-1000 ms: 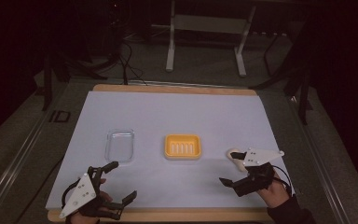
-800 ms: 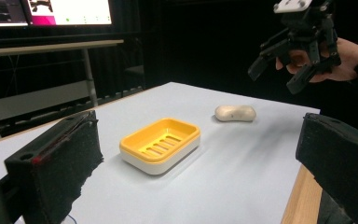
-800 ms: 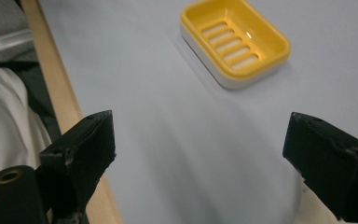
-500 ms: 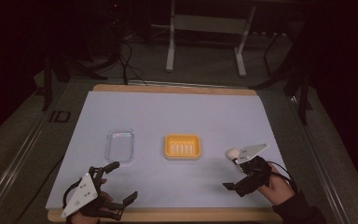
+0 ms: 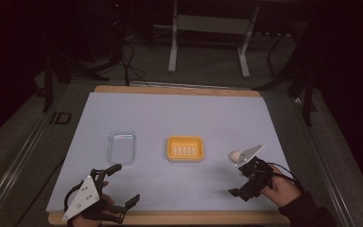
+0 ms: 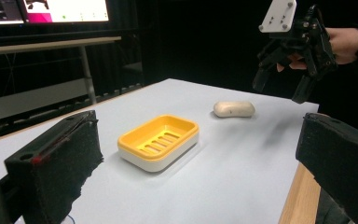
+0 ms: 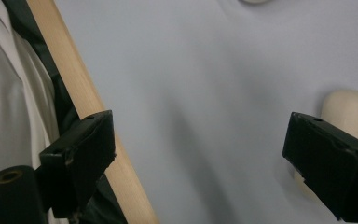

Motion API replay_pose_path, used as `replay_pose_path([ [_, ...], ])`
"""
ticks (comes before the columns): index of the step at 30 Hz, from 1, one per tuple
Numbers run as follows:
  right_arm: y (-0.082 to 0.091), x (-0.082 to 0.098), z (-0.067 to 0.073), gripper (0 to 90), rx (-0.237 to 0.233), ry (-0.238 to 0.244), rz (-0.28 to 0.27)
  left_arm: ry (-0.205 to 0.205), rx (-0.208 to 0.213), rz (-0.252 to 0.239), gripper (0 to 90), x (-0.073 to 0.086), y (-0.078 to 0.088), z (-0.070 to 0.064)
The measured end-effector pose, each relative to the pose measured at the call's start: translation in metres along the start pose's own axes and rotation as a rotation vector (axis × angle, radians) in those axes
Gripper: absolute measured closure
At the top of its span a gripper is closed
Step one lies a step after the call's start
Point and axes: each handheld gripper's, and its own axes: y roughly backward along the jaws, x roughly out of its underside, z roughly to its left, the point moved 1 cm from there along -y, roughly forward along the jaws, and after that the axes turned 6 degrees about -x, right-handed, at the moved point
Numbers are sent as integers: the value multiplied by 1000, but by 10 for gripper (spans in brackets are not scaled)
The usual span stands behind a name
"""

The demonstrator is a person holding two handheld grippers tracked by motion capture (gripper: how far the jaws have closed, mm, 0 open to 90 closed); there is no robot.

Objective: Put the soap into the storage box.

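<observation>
so, the work in hand looked like getting the bar of soap into the yellow soap dish. the soap lay flat on the white table cover, well apart from the dish and at about 3 o'clock from it, untouched by either tool.

right gripper hovered just at 5 o'clock of the soap, held up off the cover in the person's right hand, its grey plate tilted toward the bar. jaws stood wide apart and gripped nothing; in the right gripper view the pale soap peeked out beside the far jaw rather than between the two, so the tool was not lined up on it yet (judging only from that angle). likely held high and spread so it could come down astride the bar.

left gripper sat at the near edge, around 7 o'clock of the dish, jaws likewise spread and empty. it seemed parked there to keep out of the way. a clear plastic lid or tray lay at 9 o'clock of the dish, near but not touching.

the left gripper view gave the dish slotted and empty, soap beyond it, the right gripper above that.

next move, i'd guess: swing right jaws over the bar, then close.
</observation>
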Motion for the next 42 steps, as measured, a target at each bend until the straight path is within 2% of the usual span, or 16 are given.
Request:
replay_pose_path([
  [1, 0, 0, -2, 91, -2, -9, 30, -2, 0, 2, 2, 0, 0, 0],
  [3, 0, 0, -2, 91, -3, -14, 36, -2, 0, 3, 2, 0, 0, 0],
  [4, -1, 1, -3, 91, -12, -25, 70, -3, -1, 4, 2, 0, 0, 0],
  [6, -1, 1, -3, 91, -12, -25, 70, -3, 0, 4, 2, 0, 0, 0],
  [7, -2, 2, -4, 91, -18, -34, 106, -7, 0, 8, 2, 0, 0, 0],
  [15, -2, 4, -7, 95, -17, -52, 187, -8, 0, 8, 2, 0, -1, 0],
  [18, -2, 5, -8, 95, -18, -57, 197, -8, -1, 7, 2, 0, -1, 0],
  [19, -2, 6, -10, 95, -19, -65, 222, -7, -3, 2, 2, 0, 0, -1],
  [21, -1, 6, -10, 123, -10, -67, 237, -9, -4, 4, 2, 0, 0, -1],
  [26, -4, 9, -12, 113, 5, -78, 277, -10, -2, 7, 2, 0, -1, -1],
  [27, -5, 10, -13, 113, -2, -99, 295, -10, -2, 7, 2, 0, -1, -1],
  [29, -5, 10, -14, 113, -7, -104, 305, -10, -2, 8, 2, 0, -1, -1],
  [34, -7, 16, -20, 112, -26, -162, 371, -10, -2, 10, 2, 0, -1, -1],
  [37, -7, 17, -22, 112, -27, -164, 377, -10, -2, 11, 2, 0, -1, -1],
  [38, -6, 19, -26, 112, -28, -193, 396, -10, -2, 11, 2, 0, -1, -1],
  [42, -5, 23, -34, 112, -26, -231, 414, -10, -2, 12, 2, 0, -2, -1],
])
